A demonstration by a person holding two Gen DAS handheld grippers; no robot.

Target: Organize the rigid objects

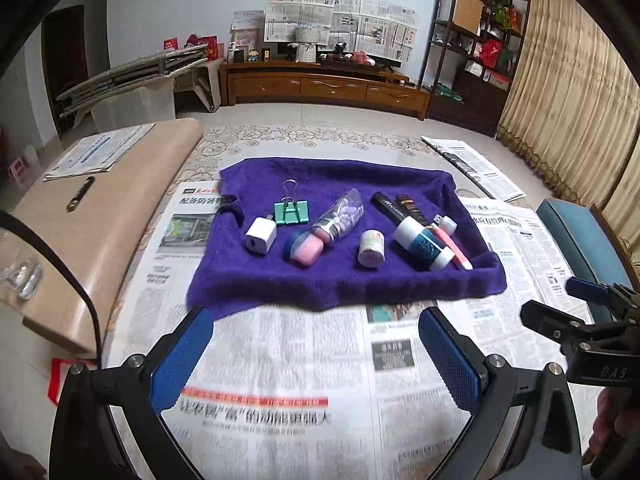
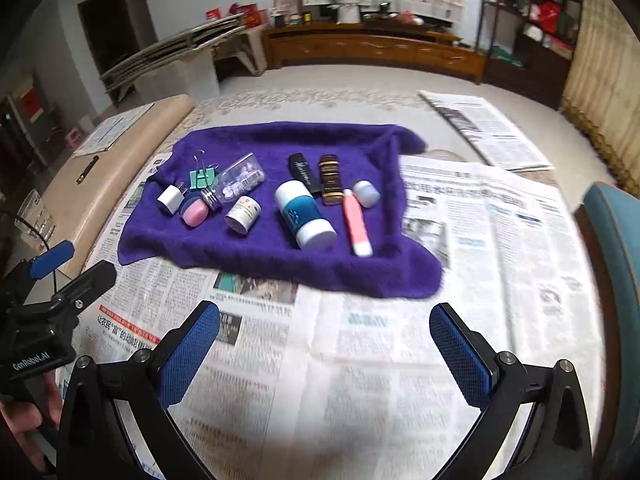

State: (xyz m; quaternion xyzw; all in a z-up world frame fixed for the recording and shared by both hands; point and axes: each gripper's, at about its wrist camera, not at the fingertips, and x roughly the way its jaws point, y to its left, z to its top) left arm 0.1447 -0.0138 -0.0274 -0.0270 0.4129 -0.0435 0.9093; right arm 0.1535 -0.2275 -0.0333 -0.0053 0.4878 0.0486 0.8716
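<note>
Both grippers, left (image 1: 316, 354) and right (image 2: 325, 354), spread wide, empty, above newspaper (image 1: 280, 360) at the towel's near edge. Purple towel (image 1: 344, 280) carries charger (image 1: 261, 236), binder clip (image 1: 292, 211), bottles (image 1: 420, 246) in a row mid-cloth. Nothing blocks them.

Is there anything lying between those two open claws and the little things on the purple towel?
Nothing visible. Only bare newspaper lies between the left gripper, the right gripper and the towel; both are open and empty.

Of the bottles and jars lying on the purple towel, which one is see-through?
The clear bottle with lilac pieces inside, lying beside the green clip. The white-and-teal bottle and small white jar are opaque.
</note>
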